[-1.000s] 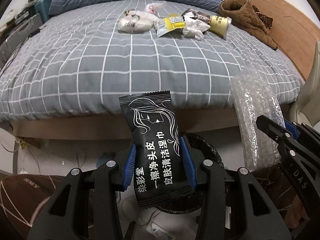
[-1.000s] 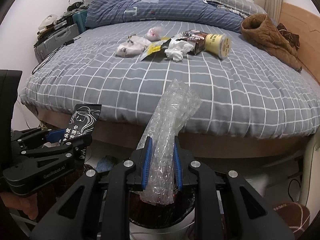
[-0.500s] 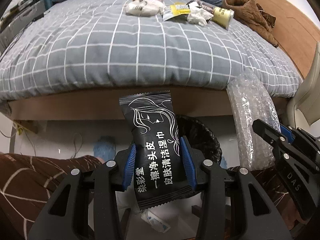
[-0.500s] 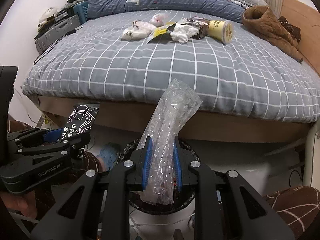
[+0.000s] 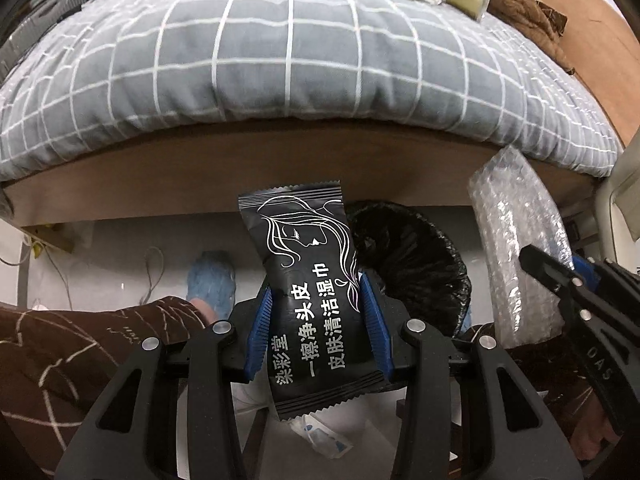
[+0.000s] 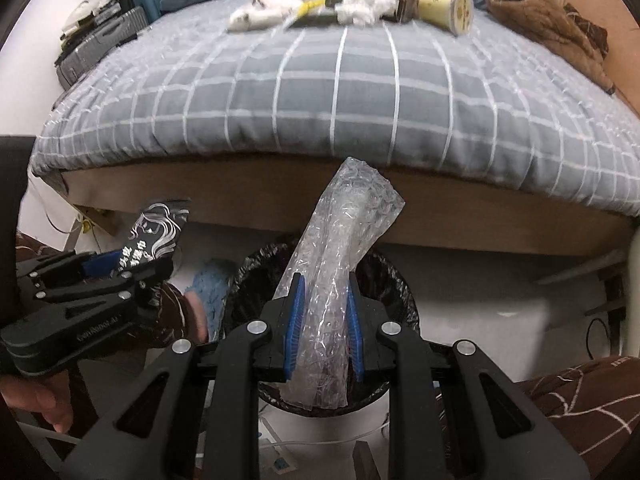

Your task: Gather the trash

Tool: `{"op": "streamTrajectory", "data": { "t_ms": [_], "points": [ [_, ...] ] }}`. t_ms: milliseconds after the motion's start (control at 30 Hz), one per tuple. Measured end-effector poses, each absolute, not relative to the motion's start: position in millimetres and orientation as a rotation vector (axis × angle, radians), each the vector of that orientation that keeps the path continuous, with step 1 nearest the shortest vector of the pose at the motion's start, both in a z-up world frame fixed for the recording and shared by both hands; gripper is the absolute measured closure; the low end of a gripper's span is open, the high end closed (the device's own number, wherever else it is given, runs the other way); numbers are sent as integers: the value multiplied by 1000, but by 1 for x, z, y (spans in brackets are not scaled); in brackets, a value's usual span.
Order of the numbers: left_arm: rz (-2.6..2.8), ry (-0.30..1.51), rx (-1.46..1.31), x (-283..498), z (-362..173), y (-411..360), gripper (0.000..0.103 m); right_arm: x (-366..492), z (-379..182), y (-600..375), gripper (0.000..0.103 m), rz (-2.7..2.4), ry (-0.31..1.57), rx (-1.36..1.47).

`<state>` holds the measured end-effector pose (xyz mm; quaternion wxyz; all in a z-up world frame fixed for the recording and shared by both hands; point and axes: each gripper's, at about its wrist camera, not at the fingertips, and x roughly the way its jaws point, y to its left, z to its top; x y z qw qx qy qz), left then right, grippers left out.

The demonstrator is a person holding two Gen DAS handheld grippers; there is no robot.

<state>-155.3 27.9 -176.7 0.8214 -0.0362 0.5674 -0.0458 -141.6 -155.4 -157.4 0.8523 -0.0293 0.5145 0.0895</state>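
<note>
A bedroom, with a grey checked bed (image 6: 332, 92) above a bare floor. The left tongs (image 5: 316, 332) clamp a glossy black wipe sachet (image 5: 308, 280); the right tongs (image 6: 322, 320) pinch a crinkly roll of clear bubble wrap (image 6: 340, 264). Both hang over the round bin with its black liner (image 6: 396, 280), not yet released. More wrappers, tissue and a yellow cup (image 6: 444, 4) remain on the bed, so I judge much is left.

Dim, motion-blurred, fisheye-warped edges
</note>
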Motion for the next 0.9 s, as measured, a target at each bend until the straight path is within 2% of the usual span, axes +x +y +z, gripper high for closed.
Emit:
{"op": "streamTrajectory", "data": {
  "t_ms": [700, 833, 900],
  "points": [
    [-61, 1294, -84, -122, -227, 36, 61, -105, -223, -136, 83, 219, 1218, -94],
    [-44, 1300, -87, -120, -228, 36, 61, -105, -226, -134, 79, 218, 1221, -106],
    [-38, 1302, -88, -119, -227, 35, 61, -105, -226, -134, 74, 218, 1220, -110]
  ]
}}
